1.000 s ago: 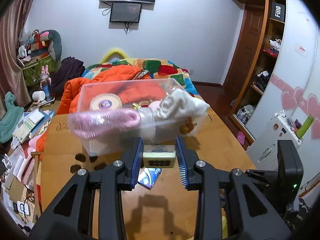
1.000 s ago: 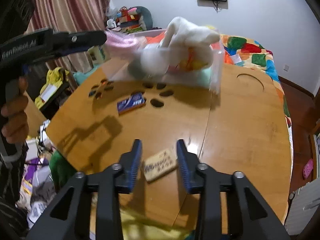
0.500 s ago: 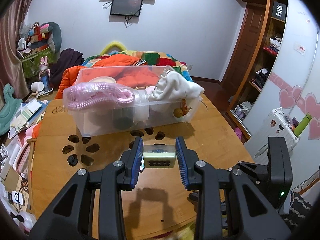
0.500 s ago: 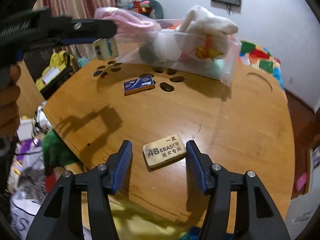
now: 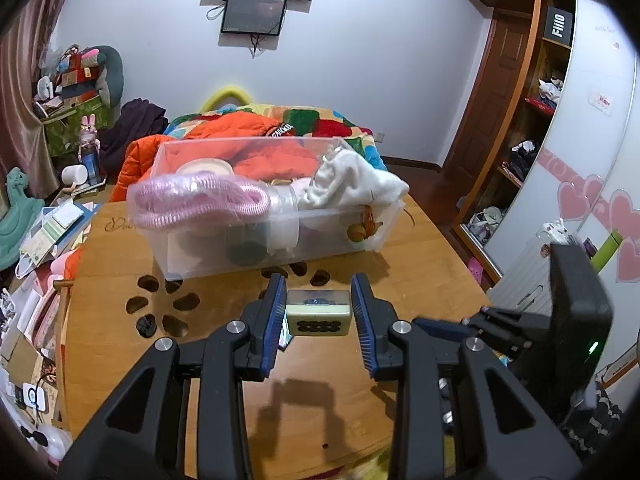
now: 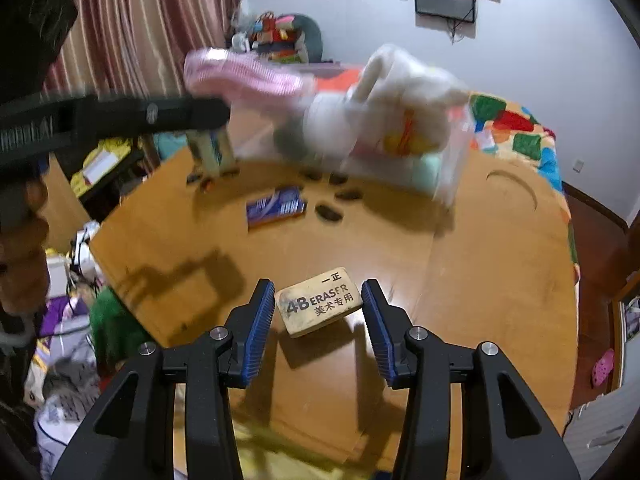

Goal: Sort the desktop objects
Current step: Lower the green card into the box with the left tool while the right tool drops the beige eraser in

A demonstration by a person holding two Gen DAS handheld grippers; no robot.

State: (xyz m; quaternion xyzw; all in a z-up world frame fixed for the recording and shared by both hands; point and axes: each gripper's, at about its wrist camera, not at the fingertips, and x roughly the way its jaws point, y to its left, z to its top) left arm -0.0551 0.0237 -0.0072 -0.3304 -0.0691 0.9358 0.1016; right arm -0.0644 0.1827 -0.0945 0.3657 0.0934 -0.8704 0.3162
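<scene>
My left gripper [image 5: 319,305] is shut on a pale green mahjong tile [image 5: 319,322] and holds it above the wooden table [image 5: 224,364], short of a clear plastic box [image 5: 280,236]. In the right wrist view that left gripper [image 6: 208,140] shows blurred at the left, tile in its tips. My right gripper [image 6: 318,312] has a beige 4B eraser [image 6: 318,302] between its blue pads [image 6: 260,320]. Its jaws are closing, both pads touch the eraser's ends, and a shadow lies beneath the eraser.
The clear box [image 6: 448,168] holds a pink knitted piece [image 5: 200,200], a white cloth [image 5: 352,184] and jars. A blue packet [image 6: 276,208] lies near the flower-shaped holes [image 5: 160,312] in the table. A bed [image 5: 304,120] stands behind, and clutter [image 5: 36,240] covers the floor at the left.
The right jaws spread wide around the eraser, then narrowed onto its ends, and the eraser now lies square between them. The left gripper kept its hold on the tile; the box looks farther off.
</scene>
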